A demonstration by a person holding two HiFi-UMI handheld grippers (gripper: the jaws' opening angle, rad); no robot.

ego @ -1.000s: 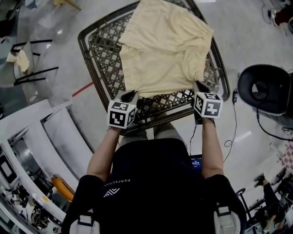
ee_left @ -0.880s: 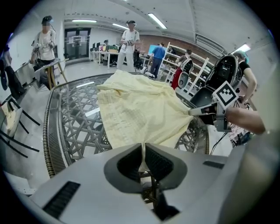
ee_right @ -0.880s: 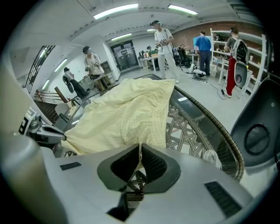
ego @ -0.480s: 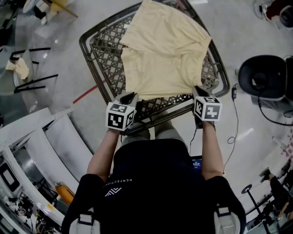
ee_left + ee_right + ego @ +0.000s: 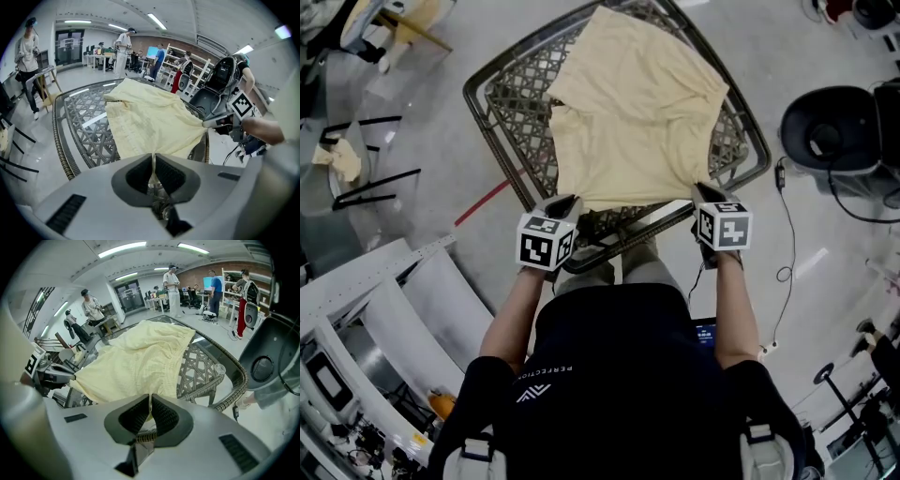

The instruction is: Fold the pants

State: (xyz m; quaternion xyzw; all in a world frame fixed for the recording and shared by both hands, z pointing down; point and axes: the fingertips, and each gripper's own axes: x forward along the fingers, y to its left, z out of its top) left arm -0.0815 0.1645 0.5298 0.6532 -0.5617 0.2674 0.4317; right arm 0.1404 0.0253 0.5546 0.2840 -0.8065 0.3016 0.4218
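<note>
Open workshop, grey floor, people at far desks. Oval wicker worktop (image 5: 502,122) just ahead of body. Pants (image 5: 633,112) spread on it, long axis running straight away, far end near far rim. Left gripper (image 5: 153,164): fingers clamped on near-left corner of cloth. Right gripper (image 5: 150,405): fingers clamped on near-right corner. Near edge stretched between them at near rim. Both equally close. Probable next: near edge carried forward over far end.
</note>
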